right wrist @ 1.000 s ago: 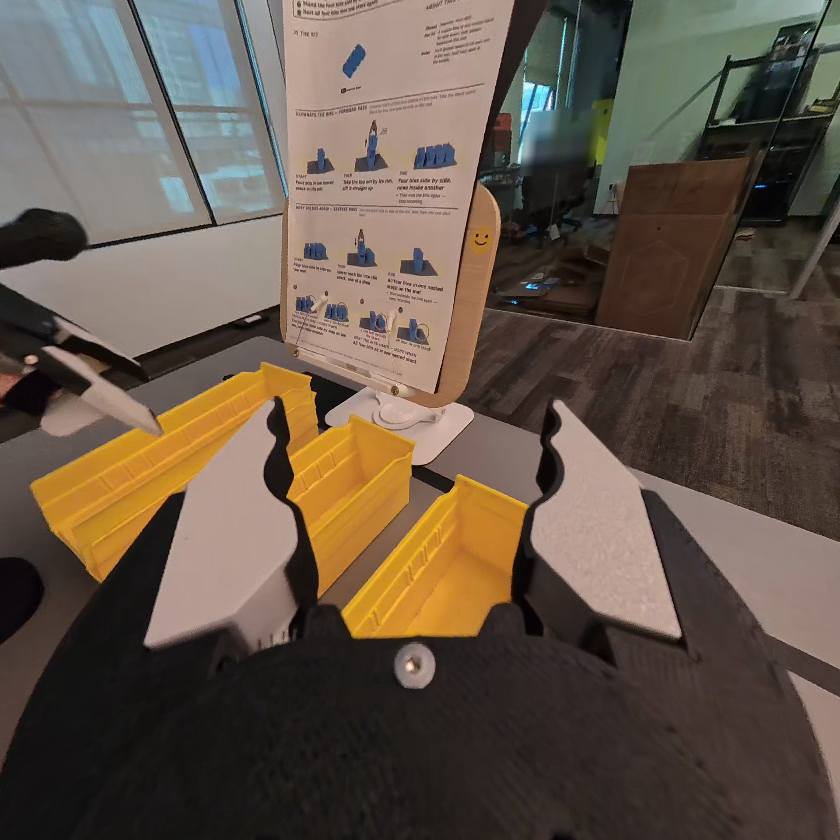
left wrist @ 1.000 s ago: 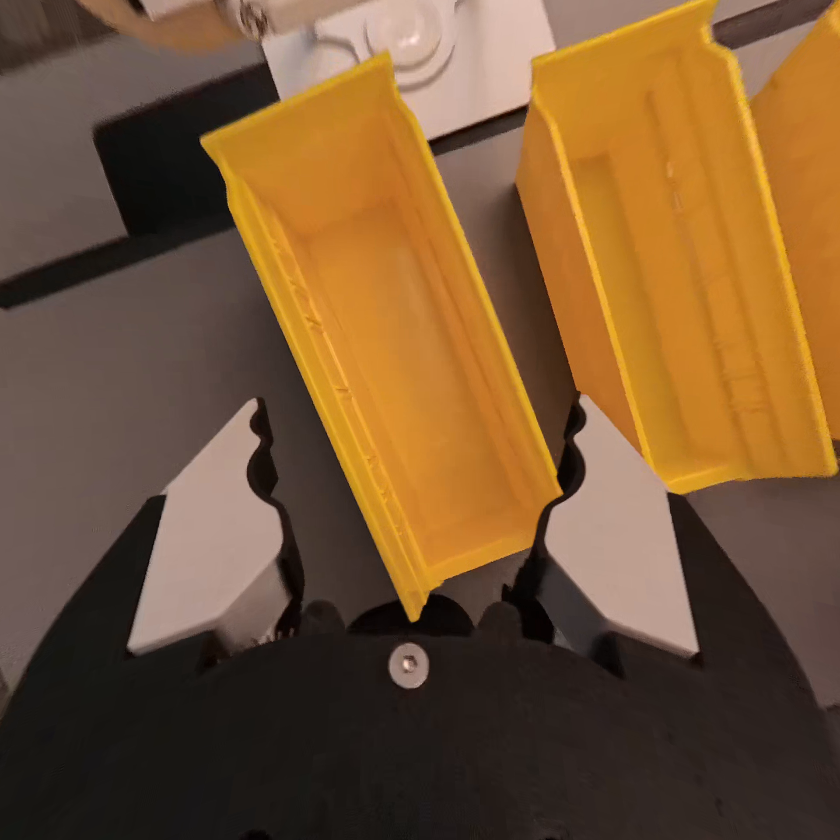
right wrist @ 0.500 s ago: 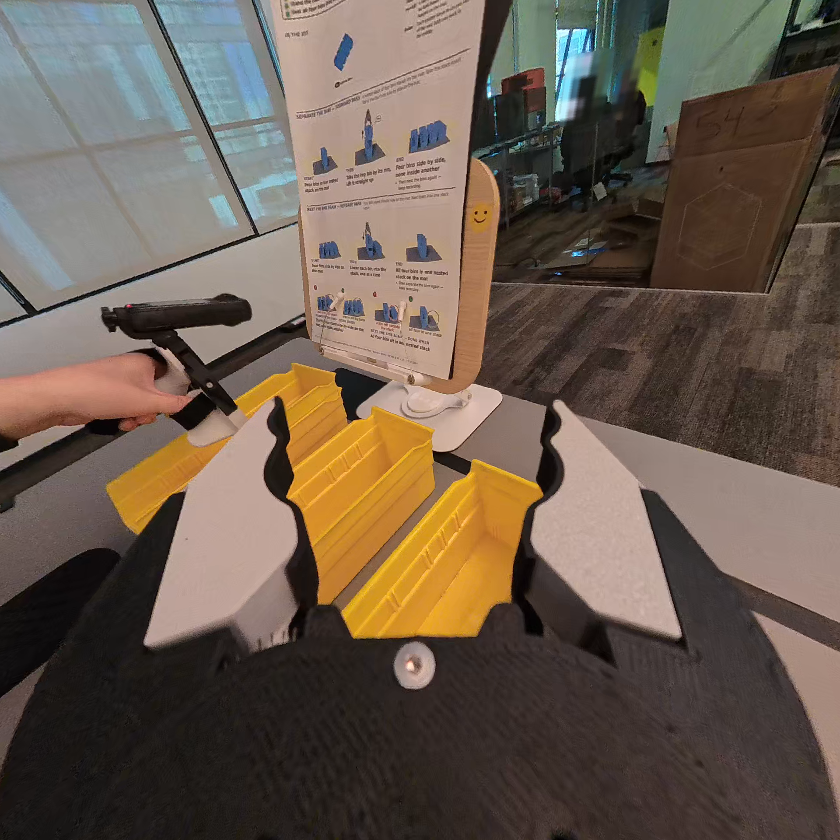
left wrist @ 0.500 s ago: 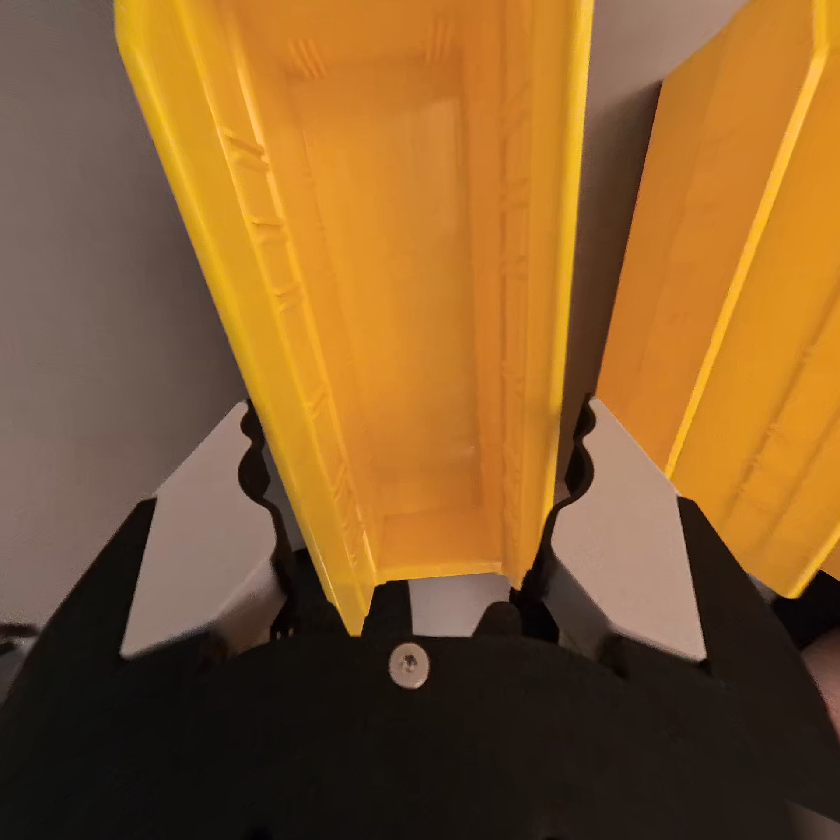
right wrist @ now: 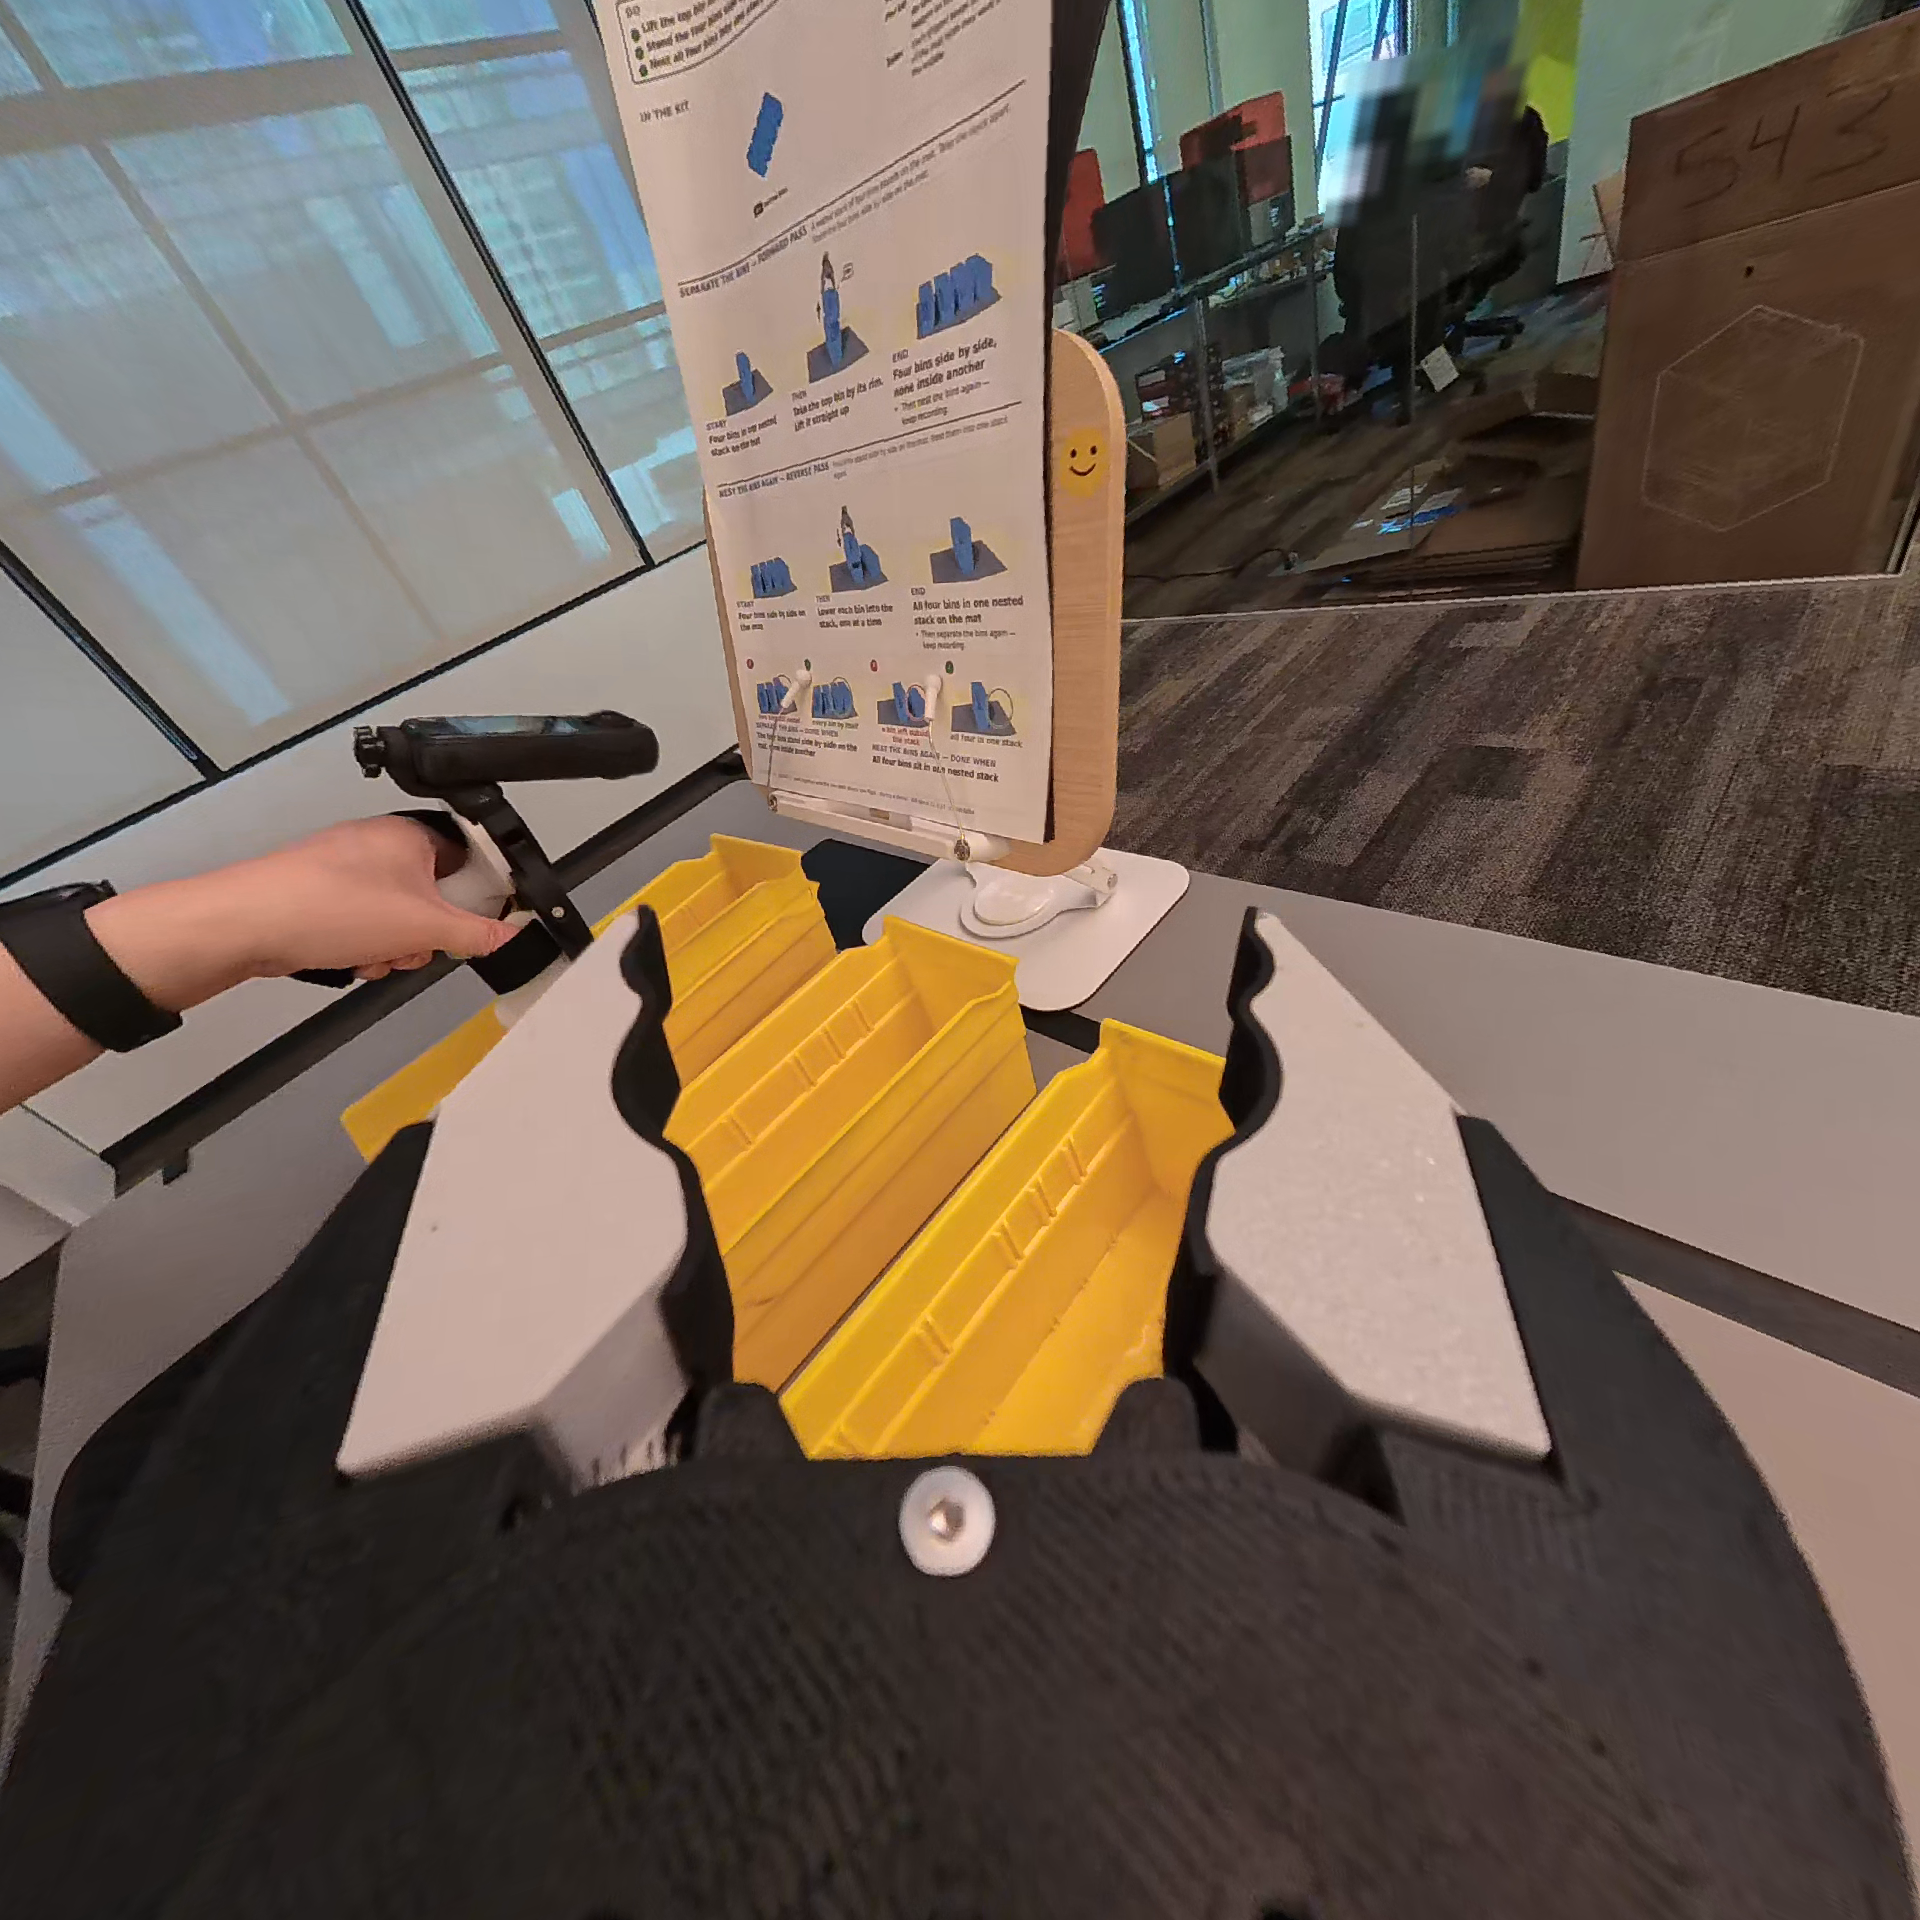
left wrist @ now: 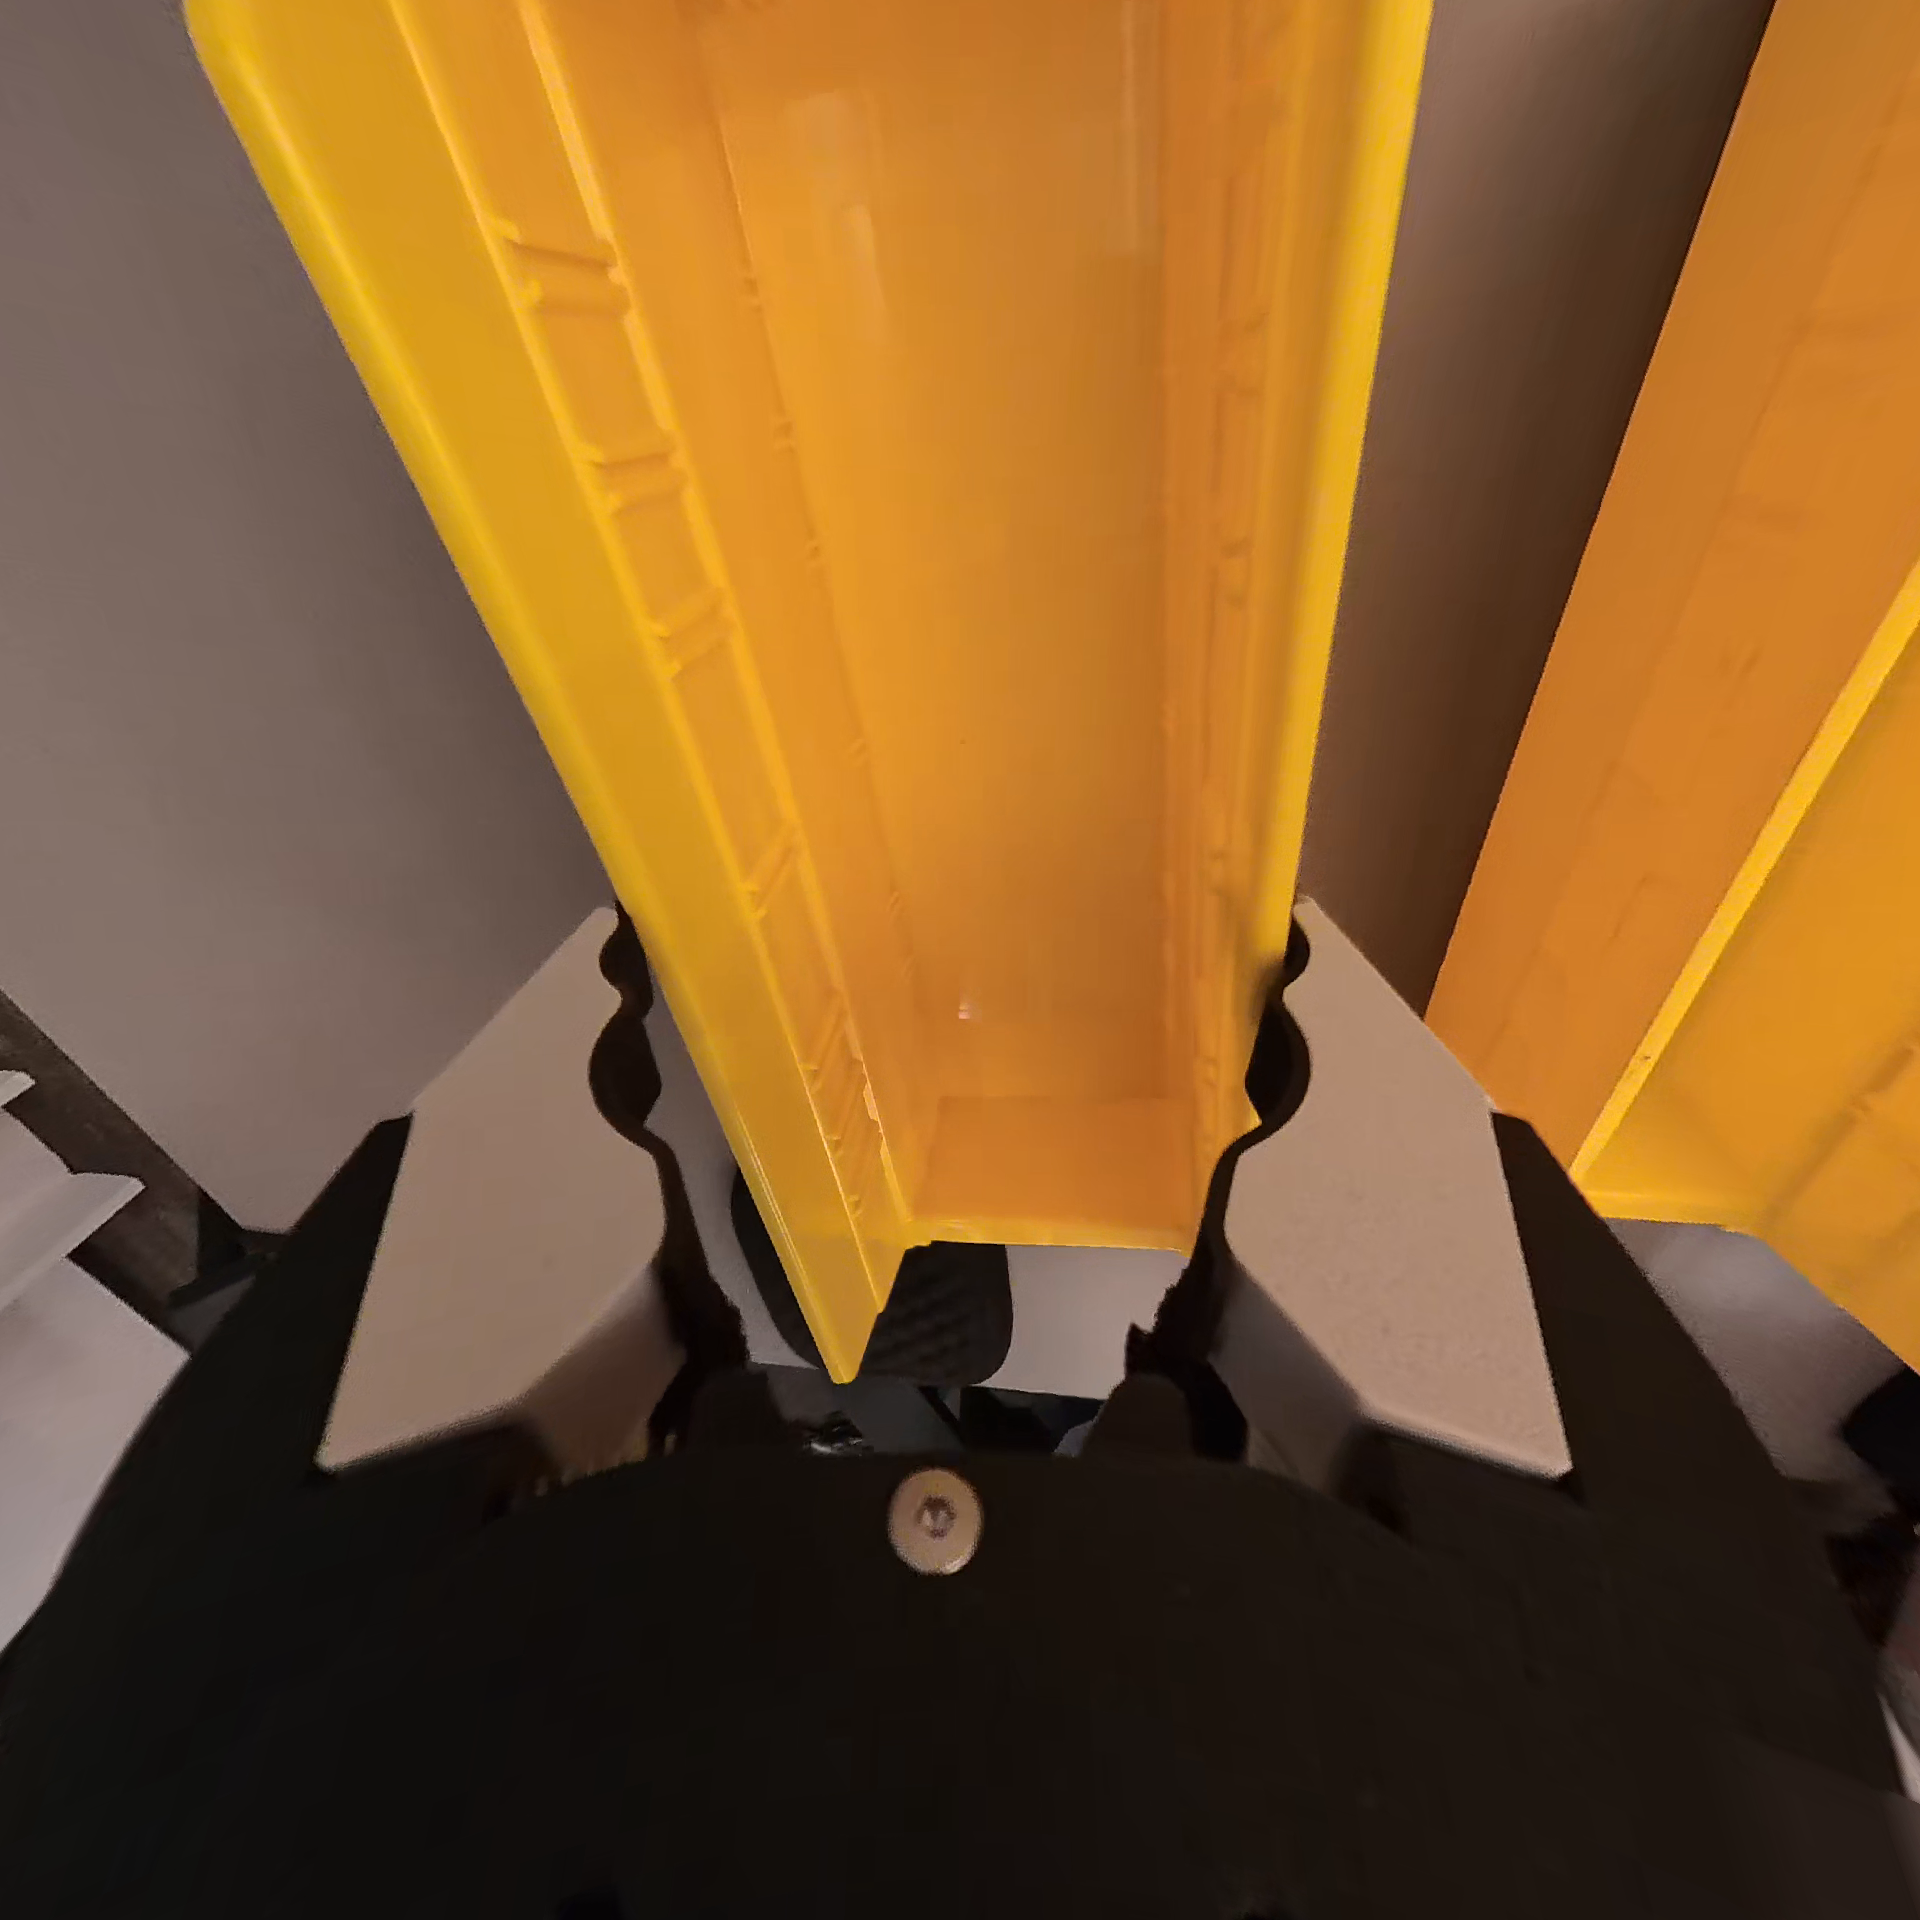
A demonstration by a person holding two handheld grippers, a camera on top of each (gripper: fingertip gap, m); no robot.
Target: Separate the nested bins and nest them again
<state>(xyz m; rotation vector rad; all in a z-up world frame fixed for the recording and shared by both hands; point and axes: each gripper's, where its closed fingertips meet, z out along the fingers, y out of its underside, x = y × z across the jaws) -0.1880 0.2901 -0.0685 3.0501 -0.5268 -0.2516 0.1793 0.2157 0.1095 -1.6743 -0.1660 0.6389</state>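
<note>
Both grippers low (fingers spread)

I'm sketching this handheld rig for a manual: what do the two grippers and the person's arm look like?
Each gripper has a textured black body with a silver centre screw, and two pale grey wedge-shaped fingers lined with wavy black pads. The left gripper looks alike. The person's wrist wears a black band.

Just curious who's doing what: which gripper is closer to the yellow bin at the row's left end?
Left. The left gripper has its fingers on either side of that bin; the right gripper hovers by the bin at the other end.
</note>
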